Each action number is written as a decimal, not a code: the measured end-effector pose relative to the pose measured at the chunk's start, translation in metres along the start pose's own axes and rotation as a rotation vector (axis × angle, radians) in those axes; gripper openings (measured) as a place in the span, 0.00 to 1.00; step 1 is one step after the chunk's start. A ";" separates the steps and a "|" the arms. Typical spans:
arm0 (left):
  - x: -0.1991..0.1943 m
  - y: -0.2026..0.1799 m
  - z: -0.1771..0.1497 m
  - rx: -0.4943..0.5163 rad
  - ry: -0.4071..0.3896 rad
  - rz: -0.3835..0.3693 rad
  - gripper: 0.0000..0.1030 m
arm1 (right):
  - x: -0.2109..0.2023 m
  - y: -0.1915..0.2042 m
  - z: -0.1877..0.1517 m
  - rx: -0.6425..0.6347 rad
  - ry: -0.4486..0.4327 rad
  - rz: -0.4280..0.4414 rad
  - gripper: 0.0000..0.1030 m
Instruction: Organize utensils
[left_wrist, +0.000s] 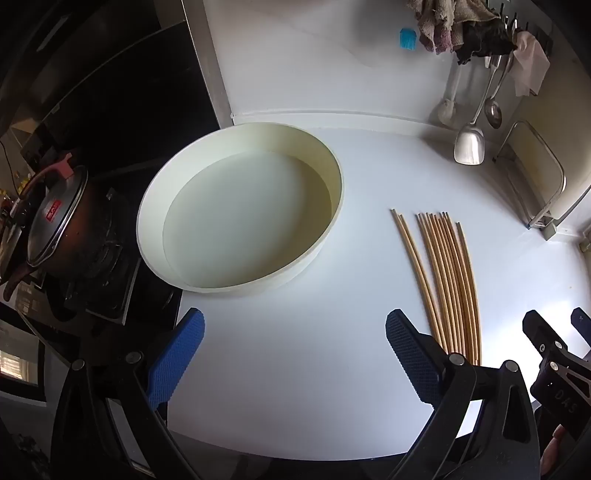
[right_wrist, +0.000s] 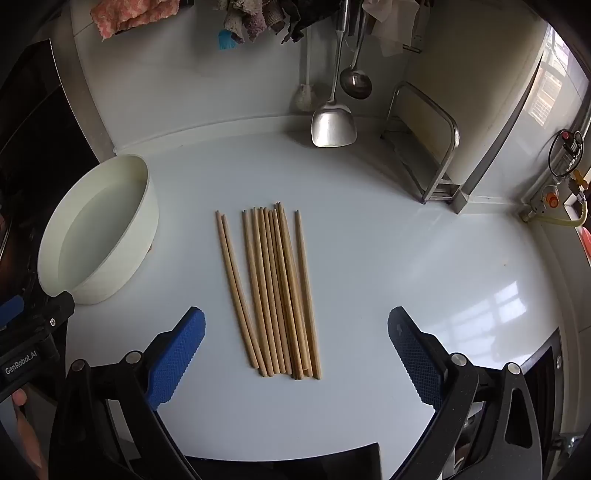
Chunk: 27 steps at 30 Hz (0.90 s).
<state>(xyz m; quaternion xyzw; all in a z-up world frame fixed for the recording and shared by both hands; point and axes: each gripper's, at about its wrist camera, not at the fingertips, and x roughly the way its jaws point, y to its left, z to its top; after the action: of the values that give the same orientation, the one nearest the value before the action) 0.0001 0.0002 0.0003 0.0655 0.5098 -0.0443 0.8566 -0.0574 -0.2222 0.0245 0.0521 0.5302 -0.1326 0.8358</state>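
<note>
Both tools tilt steeply down over the white bench. Spread wide with nothing between its blue pads, the right hand-held gripper hangs just above the near ends of the wooden chopsticks, which lie side by side. Beside it, the left hand-held gripper is equally released, poised over bare bench just before the empty cream round tray.

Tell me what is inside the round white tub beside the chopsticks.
Nothing shows inside the round white tub: its bare pale floor is in view. The near wall hides only a thin strip of floor. The chopsticks lie outside on the countertop.
</note>
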 end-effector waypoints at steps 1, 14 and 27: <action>0.000 0.000 0.000 0.001 -0.003 -0.002 0.94 | 0.000 0.000 0.000 0.000 -0.002 0.001 0.92; -0.004 0.000 0.000 0.006 -0.020 0.001 0.94 | -0.003 0.000 -0.004 0.000 -0.007 -0.001 0.92; -0.006 0.002 -0.004 0.002 -0.029 -0.001 0.94 | -0.004 -0.002 -0.007 0.002 -0.011 -0.002 0.92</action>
<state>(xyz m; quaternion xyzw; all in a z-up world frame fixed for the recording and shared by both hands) -0.0062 0.0027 0.0038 0.0656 0.4972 -0.0460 0.8639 -0.0657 -0.2216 0.0257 0.0516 0.5257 -0.1343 0.8384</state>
